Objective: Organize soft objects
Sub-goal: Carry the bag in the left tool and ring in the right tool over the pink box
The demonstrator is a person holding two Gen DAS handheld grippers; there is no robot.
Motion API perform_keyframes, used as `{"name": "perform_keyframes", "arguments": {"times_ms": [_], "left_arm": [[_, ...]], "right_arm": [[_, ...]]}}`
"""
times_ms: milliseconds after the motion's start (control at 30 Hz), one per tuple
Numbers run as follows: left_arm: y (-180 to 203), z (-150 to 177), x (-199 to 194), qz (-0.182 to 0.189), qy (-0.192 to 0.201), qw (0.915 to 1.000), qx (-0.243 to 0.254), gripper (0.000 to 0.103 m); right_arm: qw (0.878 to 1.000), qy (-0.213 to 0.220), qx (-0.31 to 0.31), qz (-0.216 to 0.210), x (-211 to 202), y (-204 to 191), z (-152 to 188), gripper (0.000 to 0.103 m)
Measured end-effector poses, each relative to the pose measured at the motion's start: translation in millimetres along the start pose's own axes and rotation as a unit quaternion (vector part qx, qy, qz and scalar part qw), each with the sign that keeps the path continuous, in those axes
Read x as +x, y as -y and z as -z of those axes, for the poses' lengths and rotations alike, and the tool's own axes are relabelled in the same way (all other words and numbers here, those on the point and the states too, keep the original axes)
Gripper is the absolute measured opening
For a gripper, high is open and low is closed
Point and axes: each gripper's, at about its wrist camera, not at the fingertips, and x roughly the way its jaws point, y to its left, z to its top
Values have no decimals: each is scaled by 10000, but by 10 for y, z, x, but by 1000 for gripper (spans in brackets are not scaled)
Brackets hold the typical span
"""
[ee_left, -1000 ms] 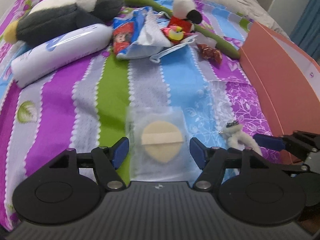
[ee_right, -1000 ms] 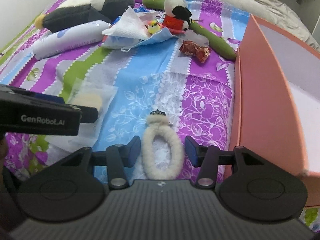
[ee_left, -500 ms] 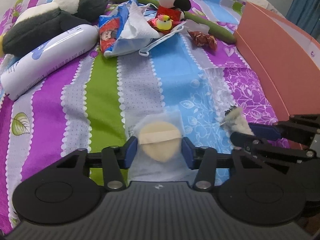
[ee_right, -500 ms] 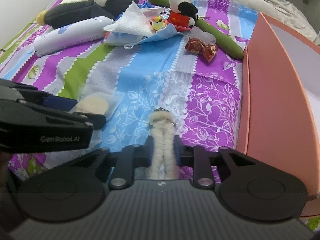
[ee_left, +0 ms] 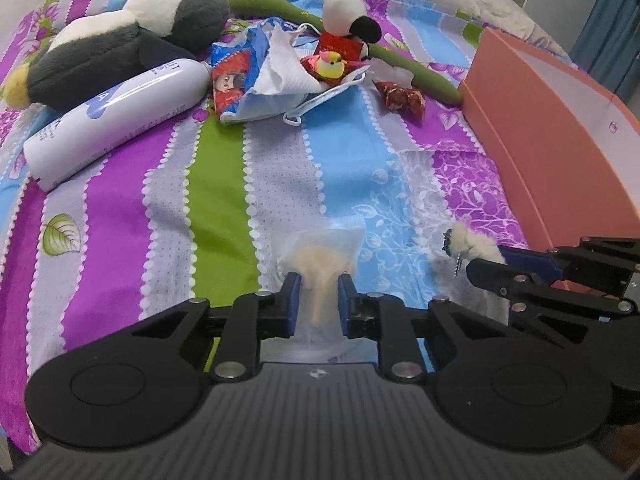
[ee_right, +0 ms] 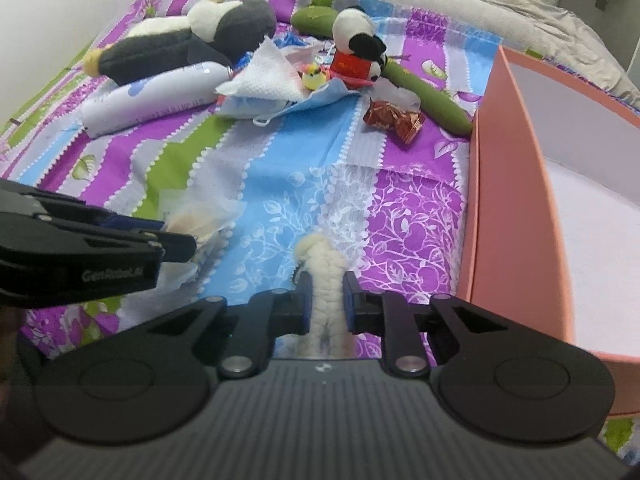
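Grippers, one in each of a person's hands, work low over a bed spread with a striped purple, blue and green sheet [ee_left: 120, 216]. The left gripper [ee_left: 318, 300] is closing its jaws on a clear plastic sachet holding a cream powder puff [ee_left: 324, 258], at the lower middle of its frame; the film is already bunched between the pads. The right gripper [ee_right: 325, 300] is closing its jaws too, squeezing a cream fluffy loop with a small metal charm [ee_right: 320, 264], low in its own frame.

To do this step well, I judge each grip should settle fully before lifting, since the slippery film and the limp fleece could slide out. Next, both should travel to the open salmon-pink cardboard box [ee_right: 516, 208] at the right edge.

Hard to make out: the puff is blurred and creased, so how much of it sits inside the jaws is unclear. The loop's near end is hidden behind the gripper body. The box's floor is only partly seen.
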Motion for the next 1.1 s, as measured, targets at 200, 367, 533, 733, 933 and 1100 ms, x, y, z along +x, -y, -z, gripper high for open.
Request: {"name": "perform_keyframes", "arguments": {"times_ms": [200,367,533,733,933,1100], "left_arm": [[21,55,-177,19,93,9999,-68,22],[31,60,-371,90,184,9997,-139,22],[89,42,-632,194,351,9991,-160,22],[205,9,-989,364,577,9976,-101,22],[377,23,-1263,532,781,9955,30,22],[517,47,-1420,673,905,9935,135,22]], "right_arm": [[9998,132,107,125,-194,-3,32,19],[9993,291,214,110,-391,14,49,19],[9983,483,311,97,-620,33,40,19],[9960,781,419,67,-962,39,37,19],[9936,993,527,144,-1193,55,86,19],[9913,1154,588,234,-1381,104,132,19]]}}
